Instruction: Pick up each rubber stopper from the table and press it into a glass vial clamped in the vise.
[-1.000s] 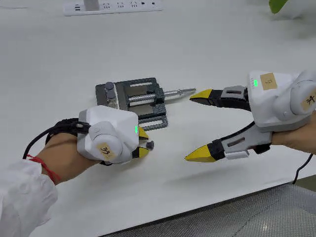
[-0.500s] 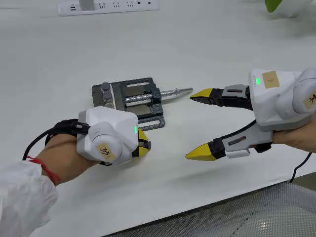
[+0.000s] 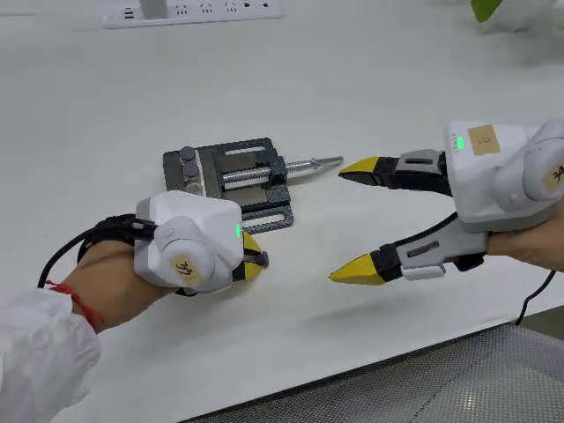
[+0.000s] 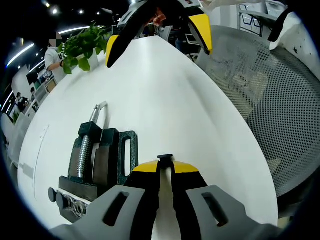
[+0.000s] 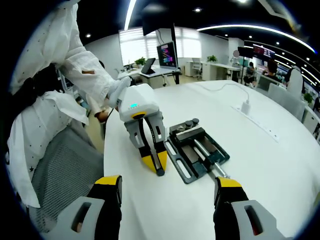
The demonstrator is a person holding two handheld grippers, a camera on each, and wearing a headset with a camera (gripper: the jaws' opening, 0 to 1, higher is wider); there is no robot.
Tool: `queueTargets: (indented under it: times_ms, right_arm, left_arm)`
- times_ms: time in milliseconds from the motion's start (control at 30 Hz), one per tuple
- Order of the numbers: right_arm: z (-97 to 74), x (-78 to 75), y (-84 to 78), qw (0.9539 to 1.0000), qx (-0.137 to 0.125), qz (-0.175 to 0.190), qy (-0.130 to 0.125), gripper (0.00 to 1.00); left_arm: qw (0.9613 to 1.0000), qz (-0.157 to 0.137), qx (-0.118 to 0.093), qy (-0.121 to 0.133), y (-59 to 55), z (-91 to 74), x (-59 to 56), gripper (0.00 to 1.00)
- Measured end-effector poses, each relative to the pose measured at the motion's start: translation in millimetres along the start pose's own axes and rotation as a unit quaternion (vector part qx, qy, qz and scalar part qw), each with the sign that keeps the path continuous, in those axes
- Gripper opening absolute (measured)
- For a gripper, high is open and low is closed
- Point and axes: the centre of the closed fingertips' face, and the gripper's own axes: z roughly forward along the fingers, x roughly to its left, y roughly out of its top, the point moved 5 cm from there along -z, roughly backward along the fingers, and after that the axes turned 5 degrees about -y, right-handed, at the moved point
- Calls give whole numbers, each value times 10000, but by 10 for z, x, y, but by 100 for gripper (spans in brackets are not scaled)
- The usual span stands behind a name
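The white table (image 3: 370, 106) is round-edged and stands in an open office with ceiling light strips, desks, monitors and potted plants. One grey mesh chair (image 3: 397, 388) sits at the table's near edge. One white power strip (image 3: 189, 11) lies at the far side of the table.

There are two grippers. The right gripper (image 3: 344, 225) hovers above the table to the right of the vise, its yellow-tipped fingers spread wide with nothing between them. The left gripper (image 3: 256, 256) is low over the table just in front of the vise. Its fingers are drawn almost together and pinch one small dark stopper (image 4: 165, 158) at their tips.

One dark grey vise (image 3: 242, 176) lies flat between the grippers, its screw handle pointing toward the right gripper.

Three stoppers can be counted: the one held, and two grey stoppers (image 3: 186, 153) side by side at the vise end away from the handle. The glass under those two is too small to make out.
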Motion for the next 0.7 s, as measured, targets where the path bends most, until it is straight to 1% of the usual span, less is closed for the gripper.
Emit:
queueTargets:
  times_ms: [200, 367, 467, 500, 533, 633, 700]
  right_arm:
    - [7, 8, -11, 10000, 19, 16, 17, 73]
    - [13, 22, 3, 10000, 22, 34, 21, 71]
    - [15, 32, 28, 10000, 13, 61, 23, 69]
    - [15, 38, 53, 10000, -31, 58, 20, 68]
    - [14, 40, 72, 10000, -44, 71, 17, 68]
    - [7, 51, 152, 9999, -121, 57, 26, 66]
    - [0, 45, 218, 9999, -138, 58, 20, 63]
  left_arm:
    - [10000, -5, -22, 32, 5, 4, 3, 4]
    - [9998, -122, -92, 90, 9, 6, 4, 4]
    - [9992, -283, -261, 136, 39, -25, 0, 4]
    - [9987, -362, -326, 167, 57, -47, 3, 4]
    - [9984, -380, -362, 195, 73, -70, 6, 4]
    - [9963, -557, -575, 313, 130, -154, 15, 4]
    - [9948, -611, -713, 399, 168, -235, 17, 4]
